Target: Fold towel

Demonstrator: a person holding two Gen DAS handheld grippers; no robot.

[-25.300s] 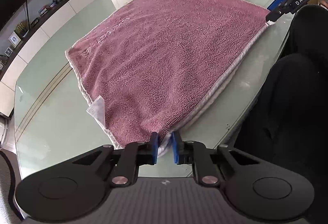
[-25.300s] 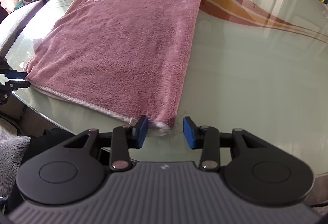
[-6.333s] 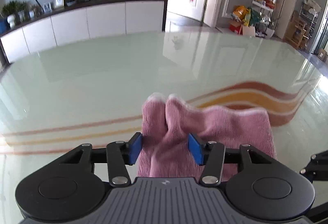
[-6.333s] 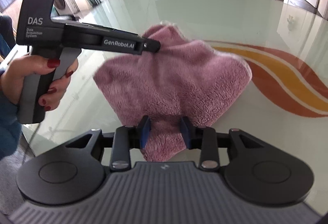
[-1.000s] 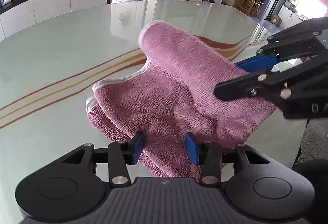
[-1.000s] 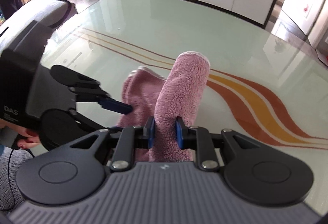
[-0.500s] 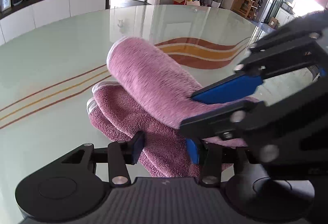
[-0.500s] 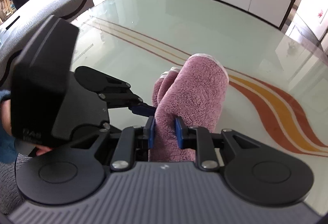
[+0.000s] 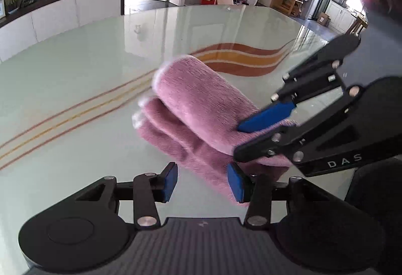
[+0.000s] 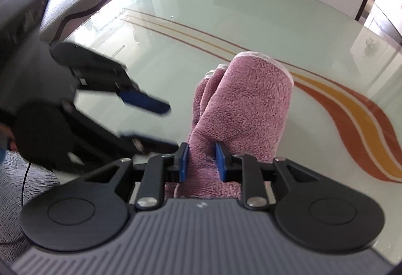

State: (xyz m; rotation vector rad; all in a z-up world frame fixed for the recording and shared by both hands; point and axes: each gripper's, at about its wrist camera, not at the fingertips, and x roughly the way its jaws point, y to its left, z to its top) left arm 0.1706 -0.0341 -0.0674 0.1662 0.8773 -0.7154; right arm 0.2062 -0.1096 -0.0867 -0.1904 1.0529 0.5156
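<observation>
Left claw has backed off the pink towel since a second ago, its jaws now apart and empty.

Right claw is clamped on the near end of the towel's top flap, its jaws having just loosened a little with the cloth between them. The towel lies as a thick, narrow bundle near the desk's near edge, its long axis running straight away from the right claw toward the orange stripes (the far end looks rounded and fluffy). From the left claw, the bundle sits ahead and to the right, just beside its right fingertip. The right claw is the nearer, so laying the flap down and letting go likely falls to it.
</observation>
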